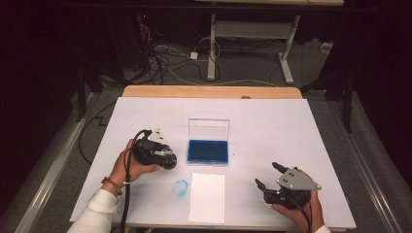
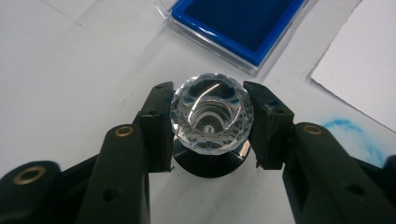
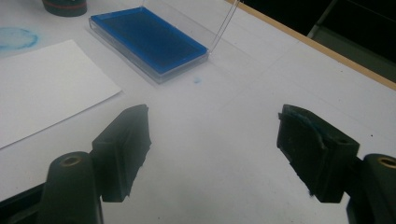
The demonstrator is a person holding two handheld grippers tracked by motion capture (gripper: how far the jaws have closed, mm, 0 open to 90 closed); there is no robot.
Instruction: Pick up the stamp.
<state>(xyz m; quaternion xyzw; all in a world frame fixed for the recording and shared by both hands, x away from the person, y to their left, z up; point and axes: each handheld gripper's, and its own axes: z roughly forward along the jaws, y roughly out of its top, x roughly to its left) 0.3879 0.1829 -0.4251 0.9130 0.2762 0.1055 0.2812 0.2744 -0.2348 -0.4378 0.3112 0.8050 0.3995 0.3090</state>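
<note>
Your left tool point(image 2: 211, 128) is clamped on the faceted clear knob point(image 2: 211, 113) of a stamp, one pad on each side of it, with the stamp's black base point(image 2: 210, 164) standing on the bench point(image 1: 272, 126) under the knob. In the high view that stamp point(image 1: 167, 159) sits just to the left of the open ink pad point(image 1: 208, 151), whose blue face lies flat and whose clear lid point(image 1: 209, 129) stands up at the far edge. The relation that matters: the pad lies to the right of the stamp and close by, while the sheet of white paper point(image 1: 207, 197) lies nearer to you, below the pad, with a round blue print point(image 1: 180, 188) on the bench just off its left edge. The stamp's axis runs upright, so I judge a straight lift and a short carry sideways would bring it over the ink.

Your right tool point(image 1: 271, 175) rests well apart at the near right of the bench, jaws spread wide with nothing between them; its own view shows bare bench between the pads point(image 3: 126, 140). Your left hand is plainly the nearer one to everything.

Hard to tell: the stamp's printing face is hidden underneath, and the knob covers most of the base in the left gripper view.
</note>
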